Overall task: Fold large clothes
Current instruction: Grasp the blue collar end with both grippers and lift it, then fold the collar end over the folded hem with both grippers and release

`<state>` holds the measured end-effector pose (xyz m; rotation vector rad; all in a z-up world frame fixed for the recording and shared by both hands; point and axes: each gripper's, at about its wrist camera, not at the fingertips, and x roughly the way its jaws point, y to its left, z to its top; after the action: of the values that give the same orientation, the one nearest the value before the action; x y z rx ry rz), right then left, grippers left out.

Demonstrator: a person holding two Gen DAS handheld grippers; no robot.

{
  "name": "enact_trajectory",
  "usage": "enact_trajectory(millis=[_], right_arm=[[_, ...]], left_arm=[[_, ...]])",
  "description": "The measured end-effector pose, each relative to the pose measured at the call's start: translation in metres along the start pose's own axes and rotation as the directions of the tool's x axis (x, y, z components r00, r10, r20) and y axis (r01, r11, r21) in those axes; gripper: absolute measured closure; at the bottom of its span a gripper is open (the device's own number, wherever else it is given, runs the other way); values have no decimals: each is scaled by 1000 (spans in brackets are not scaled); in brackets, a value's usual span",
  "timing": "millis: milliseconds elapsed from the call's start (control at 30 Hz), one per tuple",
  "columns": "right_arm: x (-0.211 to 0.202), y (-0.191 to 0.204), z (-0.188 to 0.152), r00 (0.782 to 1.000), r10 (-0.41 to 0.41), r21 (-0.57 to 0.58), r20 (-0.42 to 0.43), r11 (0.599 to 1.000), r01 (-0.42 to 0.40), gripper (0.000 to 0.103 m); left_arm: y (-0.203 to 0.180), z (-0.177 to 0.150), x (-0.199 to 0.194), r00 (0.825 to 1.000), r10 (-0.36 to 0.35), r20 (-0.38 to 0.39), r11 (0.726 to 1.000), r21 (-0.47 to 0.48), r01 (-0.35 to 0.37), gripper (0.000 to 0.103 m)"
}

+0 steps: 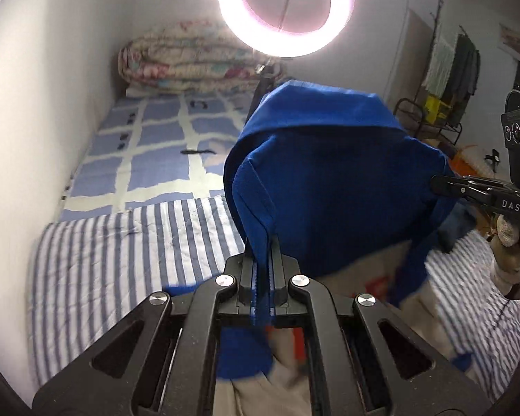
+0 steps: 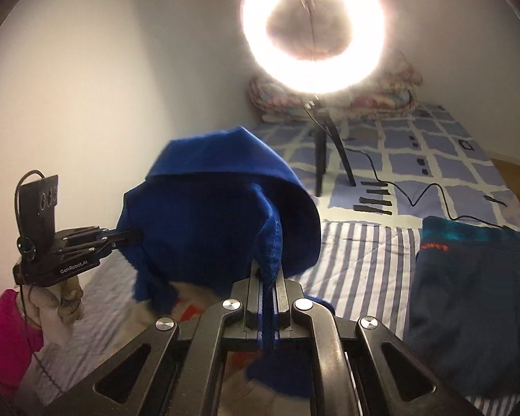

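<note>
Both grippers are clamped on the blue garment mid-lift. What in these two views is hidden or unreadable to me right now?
- Blue garment: its type; bunched in both views, hem blurred.
- Beige item with red print: mostly hidden by the garment and the right gripper body.
- Dark folded cloth: cut off by the right wrist view's edge.
- Ring light: glare washes out its mount.
- Left gripper: garment drapes over its jaws.

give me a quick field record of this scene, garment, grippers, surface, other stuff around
garment: blue garment, lifted and draped between both grippers
left gripper: shut on garment edge
right gripper: shut on garment edge
surface: bed with striped quilt and checked sheet
under garment: beige clothing
nearby: dark folded clothes, rolled floral quilt, ring light on a stand
</note>
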<state>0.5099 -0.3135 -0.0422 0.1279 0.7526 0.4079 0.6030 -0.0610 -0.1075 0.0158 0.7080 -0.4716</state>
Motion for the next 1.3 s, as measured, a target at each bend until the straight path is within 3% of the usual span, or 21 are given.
enact_trajectory(millis=[167,433,700,933,1100,1167,1267,1300], right_arm=[[-58,38,-27,1000,0,-17,4,1000,0,102],[-121,90,-99,999,-15,-67,-32,998,13,102],[-145,113,-198,994,-13,-34,-109,999,9,102],[-132,134,-282,969,-111,-142,-222,987,81,101],[-150,138,-299,963,-156,-170,-219,978,120,97],[-164,135,-297,966,-153,-154,-210,981,122,90],[-190,133,-296,975,-117,-123,-189,988,95,77],[-195,133,-296,977,-110,-118,-183,989,89,76]], left_arm=[[-29,-18,-78,1000,5,28,999,35,-6,101],[-67,-79,-156,999,-17,37,999,40,16,101],[-92,-166,-191,1000,-21,-14,999,37,22,101],[-98,-249,-187,989,30,-142,998,51,-23,100],[-104,-283,-193,973,24,-231,998,57,-11,98],[-103,-287,-207,969,20,-244,999,53,-7,97],[-94,-289,-235,976,-33,-215,999,-22,29,88],[-91,-289,-243,979,-50,-196,998,-49,41,75]])
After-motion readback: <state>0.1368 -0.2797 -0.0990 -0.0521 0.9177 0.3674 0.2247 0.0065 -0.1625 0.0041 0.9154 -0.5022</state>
